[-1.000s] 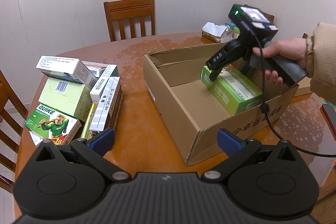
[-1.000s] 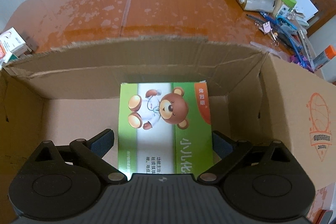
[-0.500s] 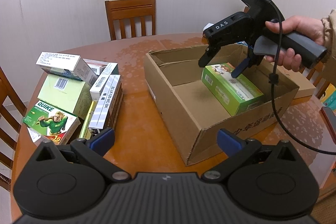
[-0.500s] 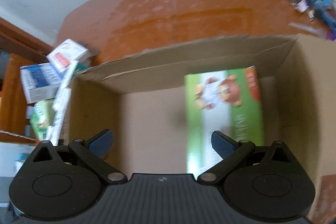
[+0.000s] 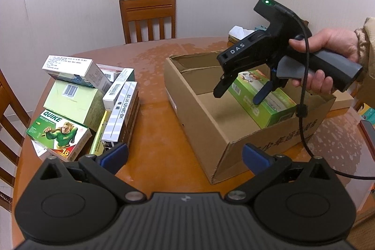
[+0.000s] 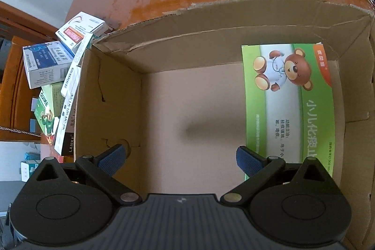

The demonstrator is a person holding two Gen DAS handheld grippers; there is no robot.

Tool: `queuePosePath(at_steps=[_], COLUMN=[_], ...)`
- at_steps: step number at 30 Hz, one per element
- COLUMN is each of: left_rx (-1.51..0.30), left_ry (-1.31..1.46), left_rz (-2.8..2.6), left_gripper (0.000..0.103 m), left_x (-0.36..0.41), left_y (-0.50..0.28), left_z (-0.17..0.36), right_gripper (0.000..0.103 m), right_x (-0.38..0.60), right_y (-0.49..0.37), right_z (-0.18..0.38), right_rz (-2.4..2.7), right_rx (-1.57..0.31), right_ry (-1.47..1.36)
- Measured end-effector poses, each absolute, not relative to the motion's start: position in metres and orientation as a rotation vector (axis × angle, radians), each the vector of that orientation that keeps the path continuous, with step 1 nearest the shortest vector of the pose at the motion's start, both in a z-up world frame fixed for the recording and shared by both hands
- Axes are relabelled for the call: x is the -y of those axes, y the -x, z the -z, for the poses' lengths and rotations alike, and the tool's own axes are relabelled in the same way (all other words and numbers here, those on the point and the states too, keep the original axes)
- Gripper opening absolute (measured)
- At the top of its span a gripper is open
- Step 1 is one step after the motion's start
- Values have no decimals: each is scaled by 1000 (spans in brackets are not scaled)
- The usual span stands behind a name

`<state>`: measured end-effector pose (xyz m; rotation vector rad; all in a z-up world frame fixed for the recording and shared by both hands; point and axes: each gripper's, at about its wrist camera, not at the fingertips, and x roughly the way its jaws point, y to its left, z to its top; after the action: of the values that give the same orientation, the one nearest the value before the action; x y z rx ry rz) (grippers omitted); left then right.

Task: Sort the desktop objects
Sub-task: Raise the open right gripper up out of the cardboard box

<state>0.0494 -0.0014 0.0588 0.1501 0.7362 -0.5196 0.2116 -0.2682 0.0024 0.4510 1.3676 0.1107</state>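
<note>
a cardboard box [image 5: 236,132] is seen open-topped on the wooden table [image 5: 159,132], and a green carton printed with a cartoon bear [image 6: 290,100] is lying flat inside it, set against the box's far wall and close to one side wall; the rest of the box floor is left bare; the right gripper [image 5: 239,93] is held in a person's hand [image 5: 328,53] above the box, tilted downward over the green carton, with its fingers spread wide and nothing gripped between them; in the right wrist view the same gripper's blue pads [image 6: 248,161] are shown well apart, with the bare box floor between them and the carton's near end beside the right pad; a black cable [image 5: 302,109] is seen hanging from the right gripper and trailing over the box's near wall; the left gripper [image 5: 185,155] is held low over the table, near the box's front corner, and its fingers are likewise spread with nothing held; to the left of the box, well apart from it in the left wrist view, a pile of boxes [image 5: 89,104] is stacked untidily, among them a green box marked quike [image 5: 58,134], a pale green box with a barcode [image 5: 75,102] and a long white box lettered lk-120-mc-bk [image 5: 120,114] leaning on its edge; a wooden chair [image 5: 147,18] is placed at the far side of the table against the pale wall.
</note>
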Motion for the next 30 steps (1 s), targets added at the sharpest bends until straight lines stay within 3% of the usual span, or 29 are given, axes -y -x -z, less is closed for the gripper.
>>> queuePosePath(at_steps=[30], left_rx=[-733], left_ry=[-175], left_rz=[536], left_gripper=[103], left_x=[3], left_y=[-47], left_z=[-60], right_gripper=[103], right_x=[253], right_y=[-241], right_z=[7], right_rz=[52], right_rx=[-1278], right_ry=[-339])
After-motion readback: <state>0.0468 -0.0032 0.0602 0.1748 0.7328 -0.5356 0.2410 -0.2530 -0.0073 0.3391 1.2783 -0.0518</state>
